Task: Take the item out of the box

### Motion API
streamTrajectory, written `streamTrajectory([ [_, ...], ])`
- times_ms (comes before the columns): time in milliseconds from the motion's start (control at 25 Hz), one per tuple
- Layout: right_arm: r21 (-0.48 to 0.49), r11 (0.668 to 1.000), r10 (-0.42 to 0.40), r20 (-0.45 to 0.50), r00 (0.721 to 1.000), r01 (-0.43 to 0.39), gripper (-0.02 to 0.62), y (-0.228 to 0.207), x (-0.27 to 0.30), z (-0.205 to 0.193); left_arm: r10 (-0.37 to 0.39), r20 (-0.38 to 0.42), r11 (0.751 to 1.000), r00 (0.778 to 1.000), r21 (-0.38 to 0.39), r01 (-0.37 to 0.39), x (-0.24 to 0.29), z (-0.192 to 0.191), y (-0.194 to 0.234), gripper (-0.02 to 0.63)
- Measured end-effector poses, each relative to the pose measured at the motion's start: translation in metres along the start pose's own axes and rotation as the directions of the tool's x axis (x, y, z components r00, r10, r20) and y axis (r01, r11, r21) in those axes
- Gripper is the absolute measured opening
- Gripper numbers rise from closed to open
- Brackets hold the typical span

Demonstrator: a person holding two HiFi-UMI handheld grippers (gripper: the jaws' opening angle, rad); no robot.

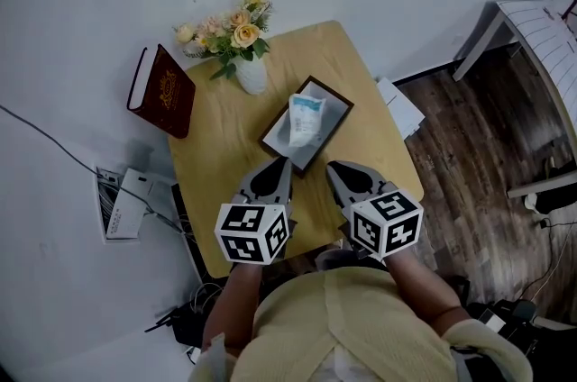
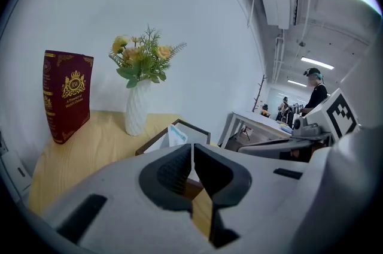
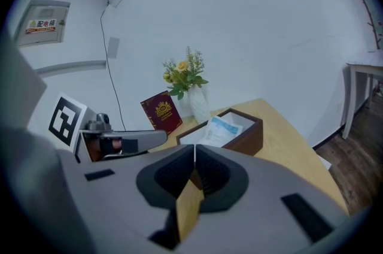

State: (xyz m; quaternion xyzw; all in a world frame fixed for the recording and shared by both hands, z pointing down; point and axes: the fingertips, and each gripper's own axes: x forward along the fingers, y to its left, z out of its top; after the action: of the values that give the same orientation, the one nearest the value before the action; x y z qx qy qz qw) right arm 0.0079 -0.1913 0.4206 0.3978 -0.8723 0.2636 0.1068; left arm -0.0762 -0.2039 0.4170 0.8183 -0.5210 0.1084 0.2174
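A dark wooden box (image 1: pixel 339 108) with a pale inside sits in the middle of a small light-wood table (image 1: pixel 216 157). Inside it a white and blue packet (image 1: pixel 305 118) leans upright. From the right gripper view the box (image 3: pixel 251 136) and the packet (image 3: pixel 221 129) lie ahead; the left gripper view catches the box (image 2: pixel 154 144) and the packet's top (image 2: pixel 176 135). My left gripper (image 1: pixel 282 162) is shut and empty, its tips just short of the box's near corner. My right gripper (image 1: pixel 331 166), also shut and empty, hovers beside it over the table's near part.
A white vase of yellow and pink flowers (image 1: pixel 245 56) stands at the table's far side. A dark red book (image 1: pixel 163 90) stands upright at the far left edge. Cables and a white device (image 1: pixel 126 204) lie on the floor to the left, a white bench (image 1: pixel 532 33) to the right.
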Motion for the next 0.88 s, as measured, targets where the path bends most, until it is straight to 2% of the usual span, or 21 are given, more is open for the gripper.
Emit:
streamTrajectory([
  [400, -0.013, 0.999, 0.049, -0.014, 0.999, -0.049, 0.031, -0.025, 0.015, 0.015, 0.058, -0.035, 0.998, 0.998, -0.001, -0.058, 0.028, 0.013, 0.01, 0.03],
  [880, -0.008, 0.998, 0.068, -0.021, 0.997, -0.069, 0.032, -0.047, 0.032, 0.023, 0.103, -0.15, 0.995, 0.983, 0.017, -0.102, 0.058, 0.02, 0.023, 0.03],
])
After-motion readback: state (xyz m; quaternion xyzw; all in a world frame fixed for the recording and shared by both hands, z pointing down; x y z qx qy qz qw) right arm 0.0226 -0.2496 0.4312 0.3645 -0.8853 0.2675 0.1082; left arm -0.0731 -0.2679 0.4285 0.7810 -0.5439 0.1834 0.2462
